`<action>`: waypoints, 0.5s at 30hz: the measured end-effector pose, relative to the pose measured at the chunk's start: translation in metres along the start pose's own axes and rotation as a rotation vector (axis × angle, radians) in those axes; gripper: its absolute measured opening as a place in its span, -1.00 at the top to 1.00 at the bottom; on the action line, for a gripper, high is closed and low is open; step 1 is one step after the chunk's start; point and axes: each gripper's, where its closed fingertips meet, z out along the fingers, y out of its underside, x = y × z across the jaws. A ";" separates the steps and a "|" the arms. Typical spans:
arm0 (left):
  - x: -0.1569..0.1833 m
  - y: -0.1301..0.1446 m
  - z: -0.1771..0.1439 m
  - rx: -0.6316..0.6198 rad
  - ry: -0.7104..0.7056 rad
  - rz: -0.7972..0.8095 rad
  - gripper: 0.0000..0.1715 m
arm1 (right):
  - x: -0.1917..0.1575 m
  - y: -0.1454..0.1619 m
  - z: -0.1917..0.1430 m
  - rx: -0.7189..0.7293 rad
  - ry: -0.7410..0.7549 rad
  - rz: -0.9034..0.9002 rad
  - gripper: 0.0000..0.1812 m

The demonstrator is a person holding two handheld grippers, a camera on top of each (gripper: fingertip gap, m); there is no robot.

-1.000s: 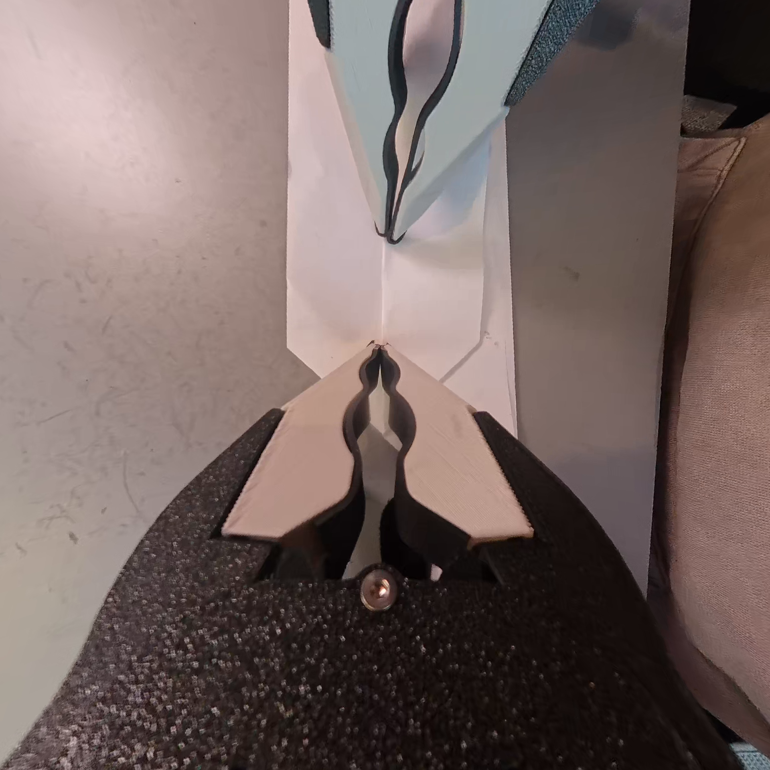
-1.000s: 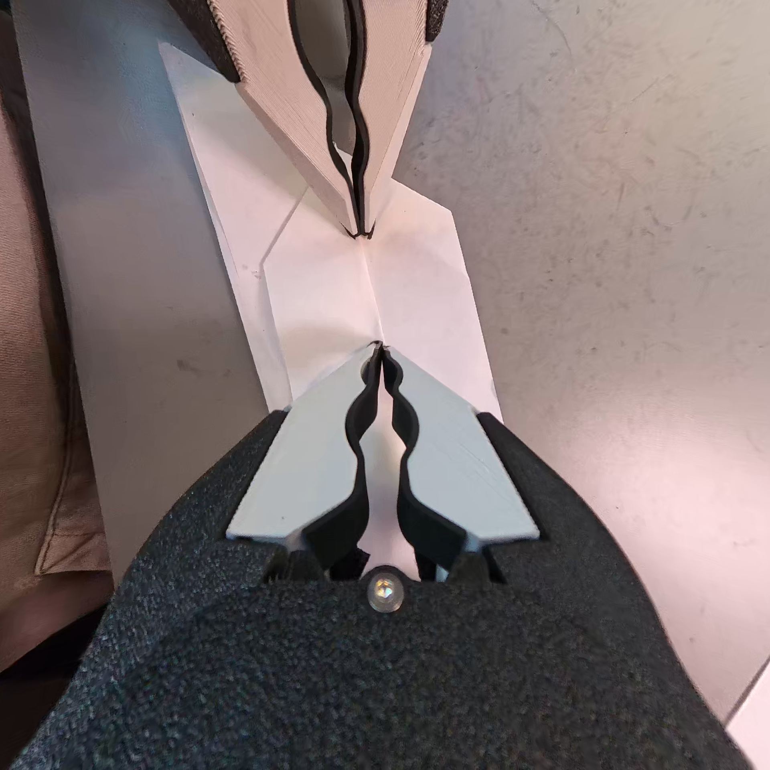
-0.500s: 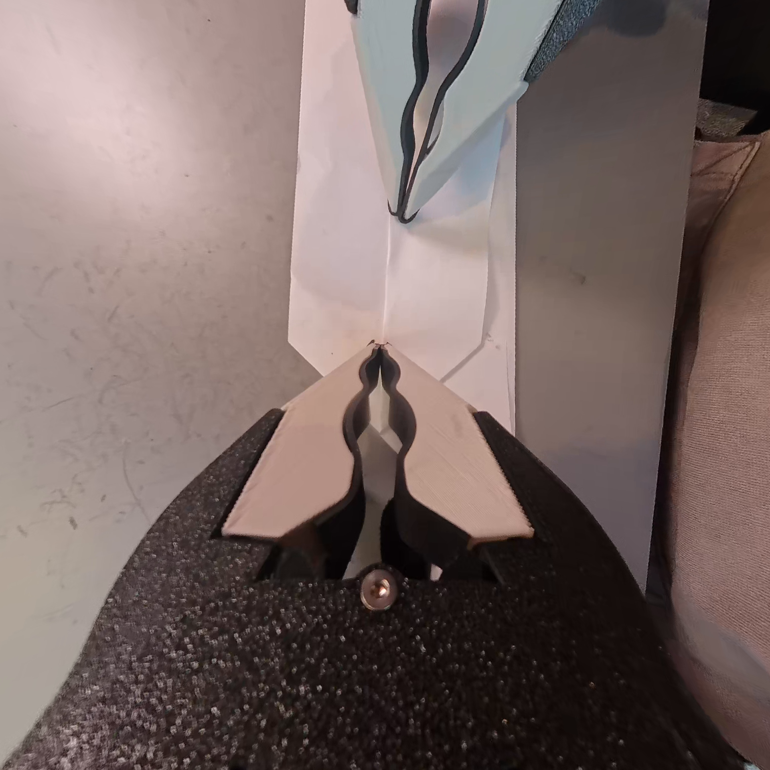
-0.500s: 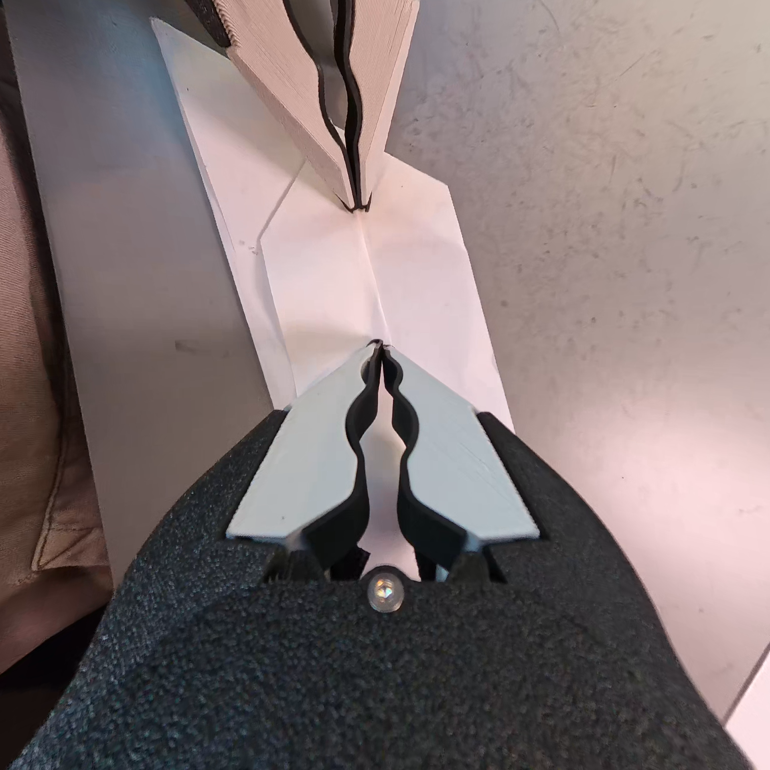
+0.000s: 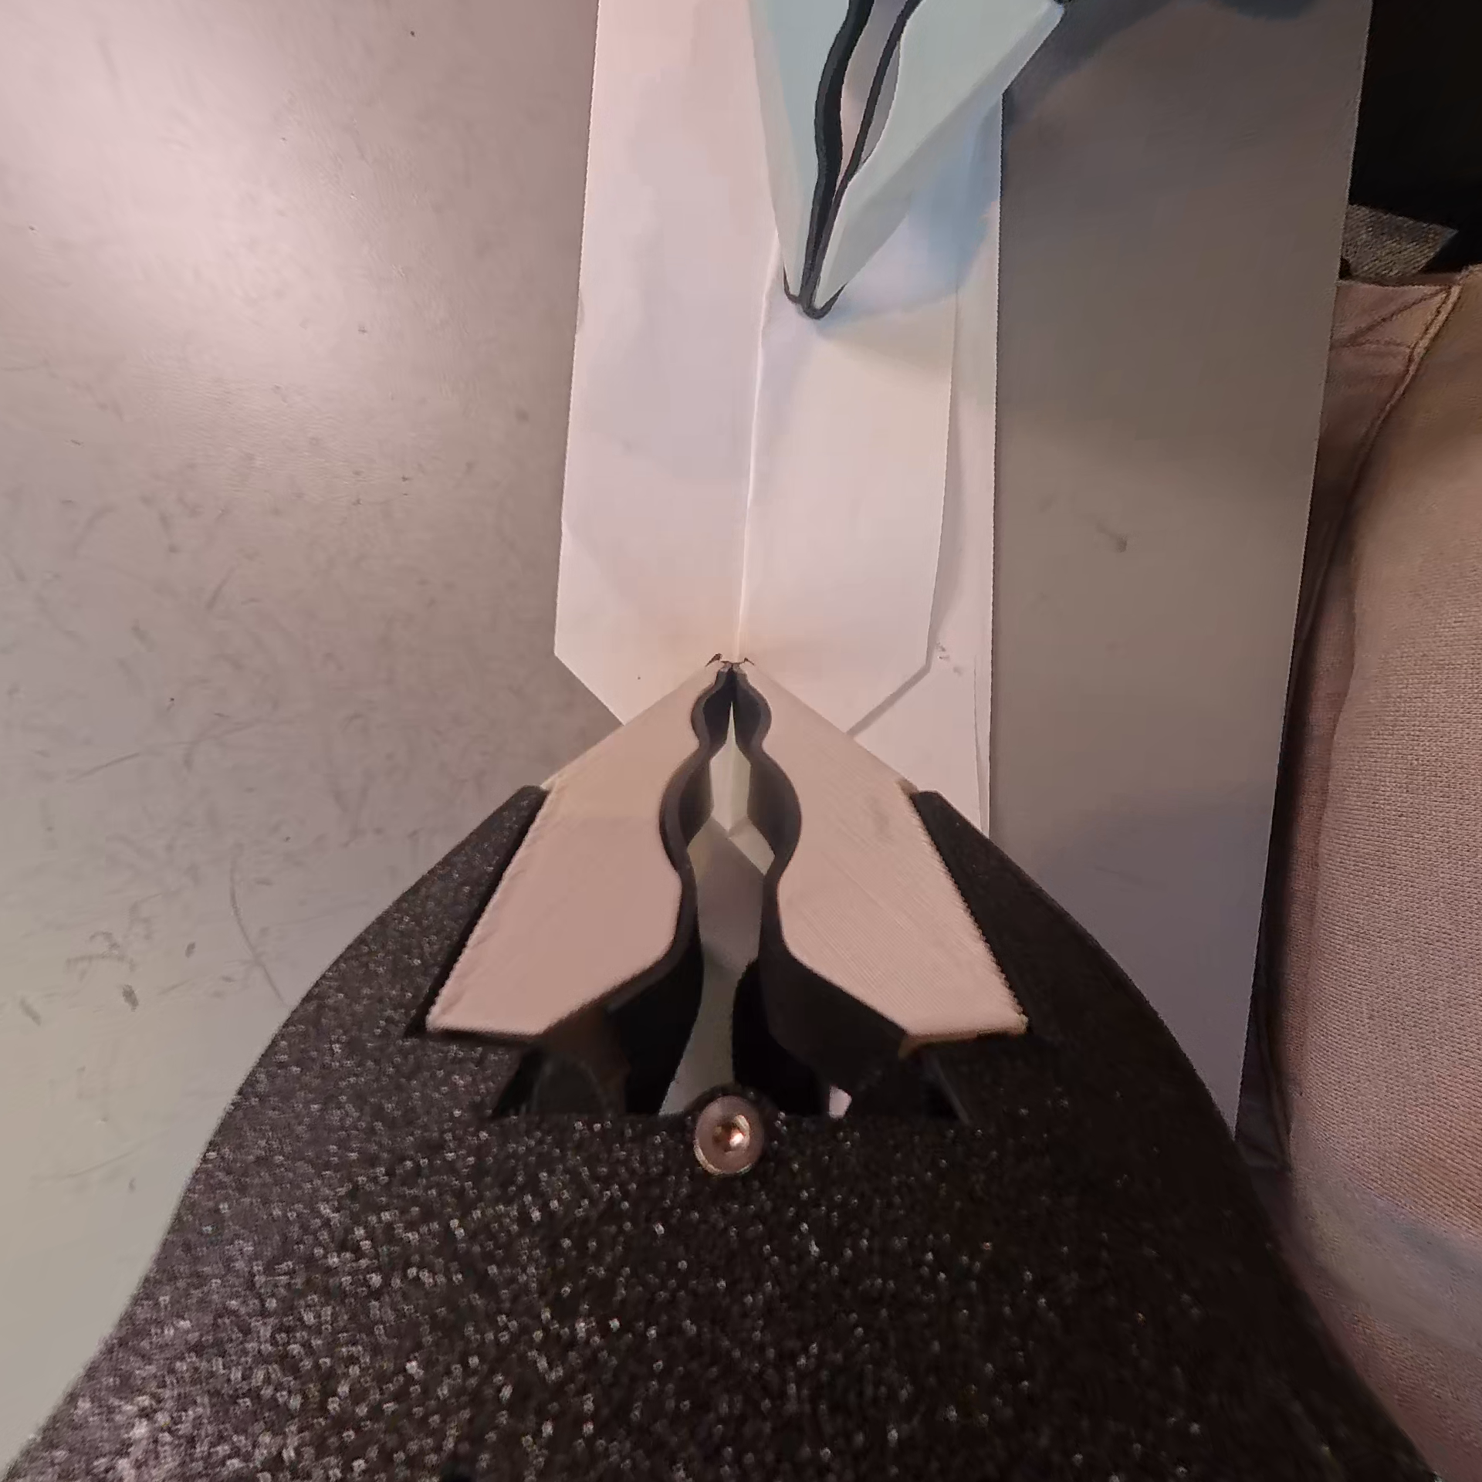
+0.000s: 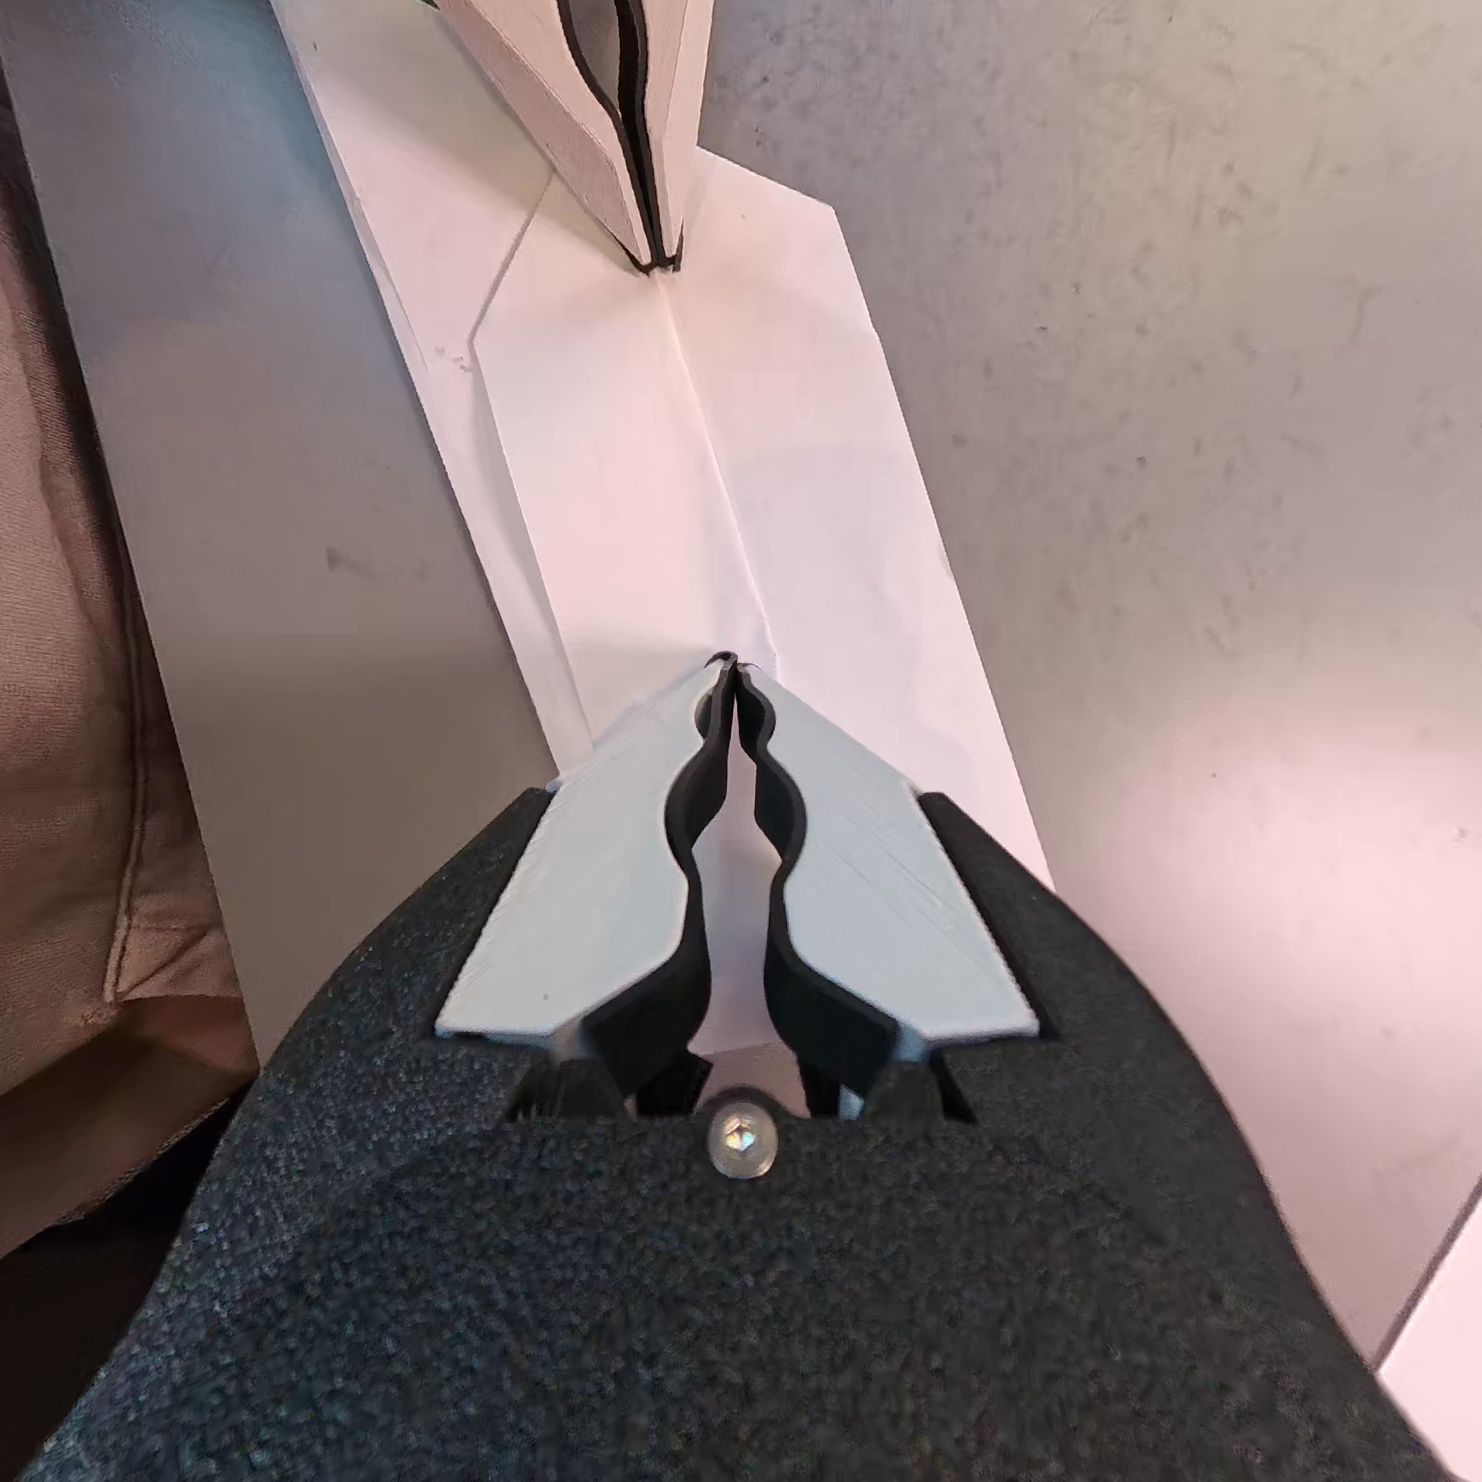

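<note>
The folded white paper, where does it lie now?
The folded white paper lies flat on the grey table, between the left tongs and right tongs, both shut on its centre crease.

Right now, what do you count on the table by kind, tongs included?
Tongs: 2, the beige left tongs and the pale blue right tongs, both shut with tips on the paper.
Folded white paper: 1.
Grey table: 1.
Beige cloth at the table edge: 1.
Total: 5.

2 tools, 1 folded paper
</note>
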 end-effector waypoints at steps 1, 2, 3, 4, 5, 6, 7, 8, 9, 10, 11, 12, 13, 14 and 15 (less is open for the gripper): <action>0.000 0.000 0.000 0.001 0.001 -0.002 1.00 | 0.000 0.002 -0.001 0.000 -0.001 0.005 1.00; 0.000 0.000 0.000 0.000 0.001 -0.003 1.00 | 0.000 0.003 -0.002 0.000 -0.001 0.009 1.00; 0.000 0.000 0.000 0.000 0.001 -0.002 1.00 | 0.001 0.004 -0.003 0.000 0.000 0.015 1.00; 0.000 0.000 0.000 0.000 0.001 -0.002 1.00 | 0.001 0.006 -0.004 -0.001 0.002 0.020 1.00; 0.000 0.000 0.000 0.002 0.002 -0.005 1.00 | 0.001 0.007 -0.005 -0.001 0.003 0.024 1.00; 0.000 0.000 0.000 0.004 0.005 -0.008 1.00 | 0.001 0.009 -0.005 -0.001 0.002 0.032 1.00; 0.000 0.000 0.000 0.005 0.006 -0.009 1.00 | 0.001 0.010 -0.006 -0.001 -0.002 0.043 1.00; 0.000 0.000 0.000 0.004 0.006 -0.008 1.00 | 0.002 0.012 -0.007 -0.002 -0.006 0.054 1.00; 0.000 0.000 0.000 0.003 0.005 -0.007 1.00 | 0.002 0.014 -0.008 -0.003 -0.009 0.060 1.00; 0.000 0.000 0.000 0.002 0.004 -0.006 1.00 | 0.003 0.015 -0.009 -0.003 -0.011 0.066 1.00; 0.000 0.000 0.000 0.003 0.005 -0.008 1.00 | 0.003 0.015 -0.009 -0.003 -0.013 0.073 1.00; 0.000 0.000 0.000 0.005 0.007 -0.011 1.00 | 0.003 0.016 -0.010 -0.002 -0.015 0.080 1.00; 0.000 0.000 0.000 0.008 0.010 -0.015 1.00 | 0.003 0.016 -0.010 0.001 -0.018 0.089 1.00; 0.000 0.000 0.000 0.011 0.012 -0.017 1.00 | 0.003 0.016 -0.010 0.003 -0.023 0.097 1.00; 0.000 0.000 0.000 0.013 0.013 -0.018 1.00 | 0.003 0.017 -0.010 0.004 -0.028 0.100 1.00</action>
